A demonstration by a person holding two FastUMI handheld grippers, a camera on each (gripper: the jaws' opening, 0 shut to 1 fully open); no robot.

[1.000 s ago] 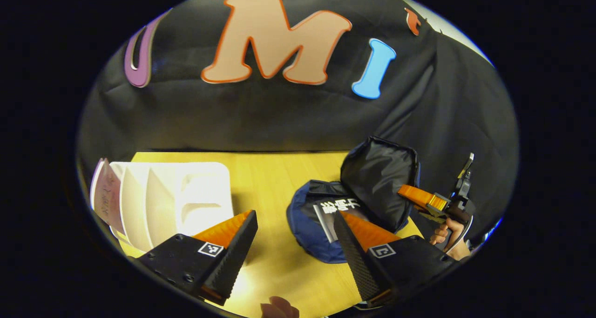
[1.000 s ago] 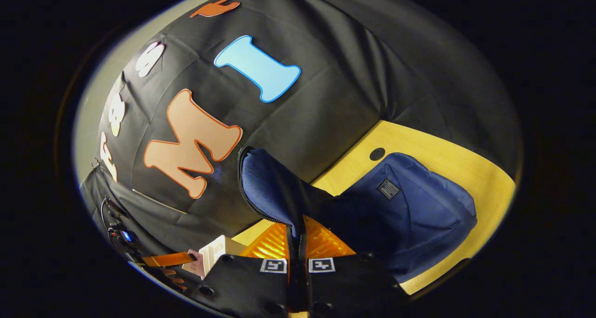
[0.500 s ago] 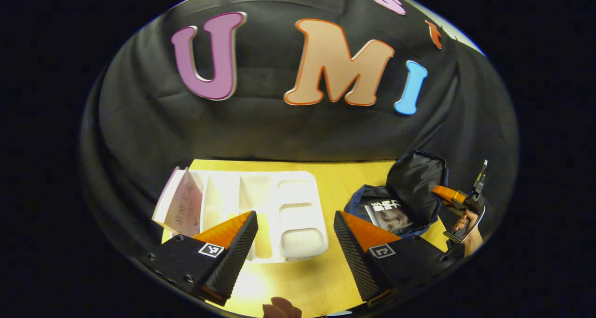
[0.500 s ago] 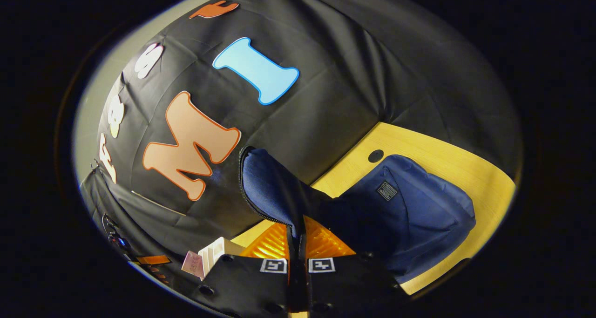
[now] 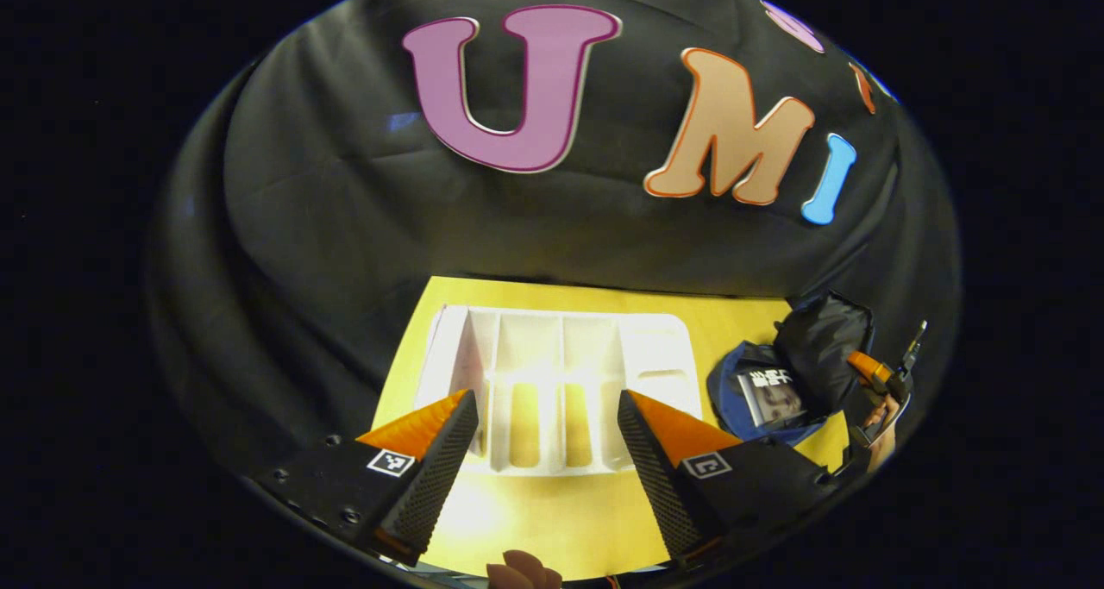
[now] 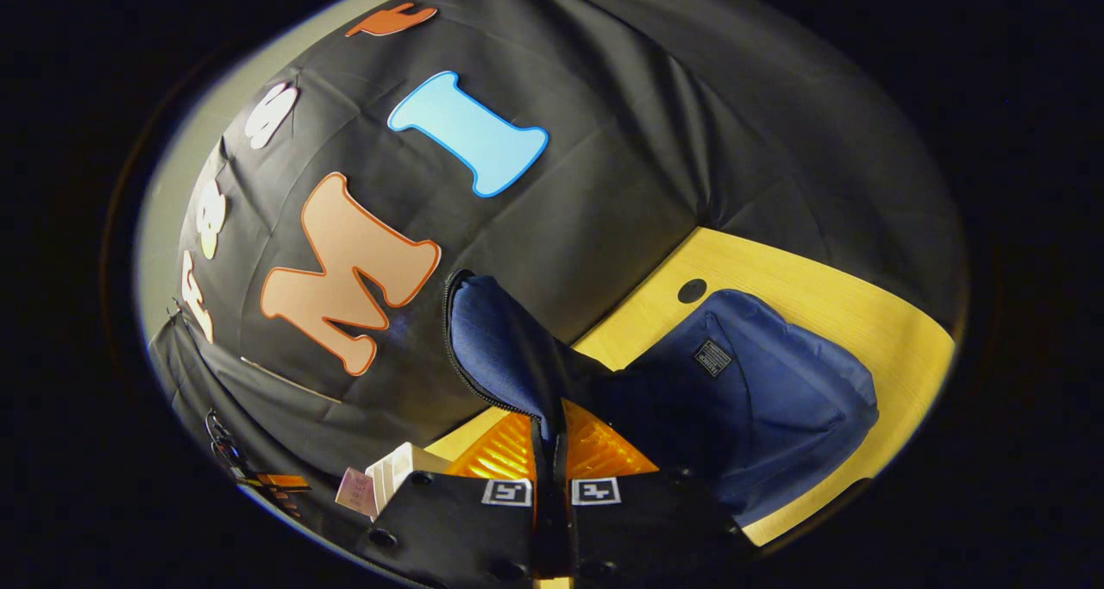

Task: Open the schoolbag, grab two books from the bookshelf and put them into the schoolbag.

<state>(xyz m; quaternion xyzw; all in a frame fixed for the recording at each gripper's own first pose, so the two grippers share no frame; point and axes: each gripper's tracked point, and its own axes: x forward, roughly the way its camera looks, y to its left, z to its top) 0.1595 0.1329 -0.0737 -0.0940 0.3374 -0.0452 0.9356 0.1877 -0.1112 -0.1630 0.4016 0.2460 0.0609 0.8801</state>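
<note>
Meanwhile navy schoolbag (image 6: 759,408) gaping, right gripper (image 6: 552,451) pinching its flap (image 6: 496,347), left gripper (image 5: 545,451) spread.

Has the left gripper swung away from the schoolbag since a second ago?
Yes. The left gripper has turned left: the white bookshelf now sits between its fingers, and the schoolbag has slid to the right edge of the view.

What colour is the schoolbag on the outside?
Dark navy blue; the schoolbag shows best in the right gripper view.
</note>
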